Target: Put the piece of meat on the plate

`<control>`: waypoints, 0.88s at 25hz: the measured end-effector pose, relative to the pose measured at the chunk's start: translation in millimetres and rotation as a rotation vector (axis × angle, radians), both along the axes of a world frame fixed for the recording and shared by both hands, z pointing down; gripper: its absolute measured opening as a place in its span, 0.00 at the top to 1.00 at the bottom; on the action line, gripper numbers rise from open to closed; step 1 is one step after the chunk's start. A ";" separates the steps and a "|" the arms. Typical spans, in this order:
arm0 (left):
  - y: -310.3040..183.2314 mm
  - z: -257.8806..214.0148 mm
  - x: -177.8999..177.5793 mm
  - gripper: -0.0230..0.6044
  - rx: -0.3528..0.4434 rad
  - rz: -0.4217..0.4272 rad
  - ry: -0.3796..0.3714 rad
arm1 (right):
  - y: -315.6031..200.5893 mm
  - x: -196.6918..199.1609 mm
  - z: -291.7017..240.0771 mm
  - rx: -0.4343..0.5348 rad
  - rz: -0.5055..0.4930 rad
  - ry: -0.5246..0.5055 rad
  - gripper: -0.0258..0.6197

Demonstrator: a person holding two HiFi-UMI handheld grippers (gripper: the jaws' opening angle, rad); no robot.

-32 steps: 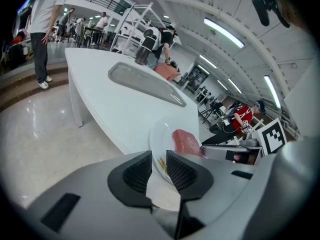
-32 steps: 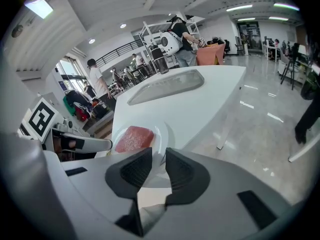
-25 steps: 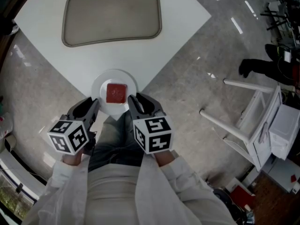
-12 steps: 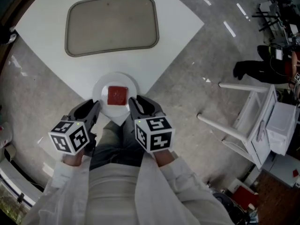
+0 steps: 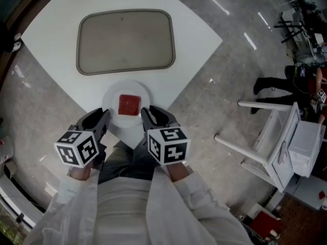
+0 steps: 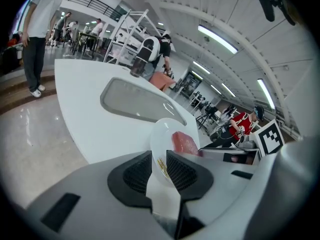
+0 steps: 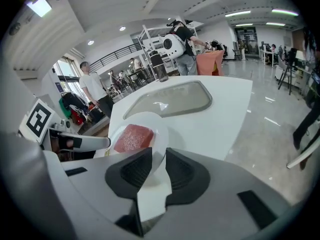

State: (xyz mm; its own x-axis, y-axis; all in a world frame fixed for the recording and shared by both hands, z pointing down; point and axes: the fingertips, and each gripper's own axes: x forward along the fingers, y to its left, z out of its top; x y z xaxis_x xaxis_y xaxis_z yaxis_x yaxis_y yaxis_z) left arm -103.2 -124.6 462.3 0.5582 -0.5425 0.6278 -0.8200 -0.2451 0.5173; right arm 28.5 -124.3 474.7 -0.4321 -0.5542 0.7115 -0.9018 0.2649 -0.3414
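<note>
A square red piece of meat (image 5: 129, 105) lies on a small round white plate (image 5: 113, 97) at the near corner of the white table (image 5: 194, 40). My left gripper (image 5: 97, 120) sits just short of the plate's near-left rim. My right gripper (image 5: 153, 115) is at its near-right rim. Neither one holds anything. The left gripper view has the plate (image 6: 162, 134) and meat (image 6: 184, 143) straight past the jaws, which leave only a narrow slit. In the right gripper view the meat (image 7: 133, 137) lies a little left of the equally narrow jaw gap.
A large grey rounded tray (image 5: 126, 41) lies on the table beyond the plate. A white frame stand (image 5: 276, 137) is on the floor to the right. People stand and walk in the background of both gripper views. The person's legs are below the grippers.
The head view has shifted, so the table and plate sit slightly lower in frame. Both grippers stay at the plate's near rim. The meat has not moved on the plate.
</note>
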 end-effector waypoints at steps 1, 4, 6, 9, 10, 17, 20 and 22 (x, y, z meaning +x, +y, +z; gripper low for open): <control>-6.6 -0.8 -0.9 0.82 0.001 -0.006 0.000 | -6.9 -1.0 -0.7 0.001 -0.006 0.000 0.83; -26.3 -4.4 -1.6 0.82 0.006 -0.022 0.002 | -29.2 -1.8 -4.5 0.003 -0.020 0.000 0.83; -40.3 -6.4 0.4 0.82 0.011 -0.030 0.003 | -45.7 0.4 -7.5 0.009 -0.028 0.000 0.83; -63.6 -9.7 4.5 0.82 0.021 -0.050 0.006 | -71.1 4.4 -10.1 0.015 -0.045 -0.003 0.83; -72.2 -11.4 5.6 0.82 0.026 -0.059 0.006 | -79.8 5.5 -10.9 0.016 -0.053 -0.004 0.83; -133.0 -20.2 1.8 0.81 0.058 -0.106 -0.015 | -145.8 0.6 -16.3 0.016 -0.102 -0.034 0.83; -156.2 -17.5 -3.5 0.82 0.055 -0.125 -0.021 | -175.8 -5.5 -15.8 0.017 -0.124 -0.037 0.83; -171.1 -14.8 -6.6 0.81 0.050 -0.138 -0.028 | -193.8 -8.9 -14.7 0.016 -0.135 -0.034 0.83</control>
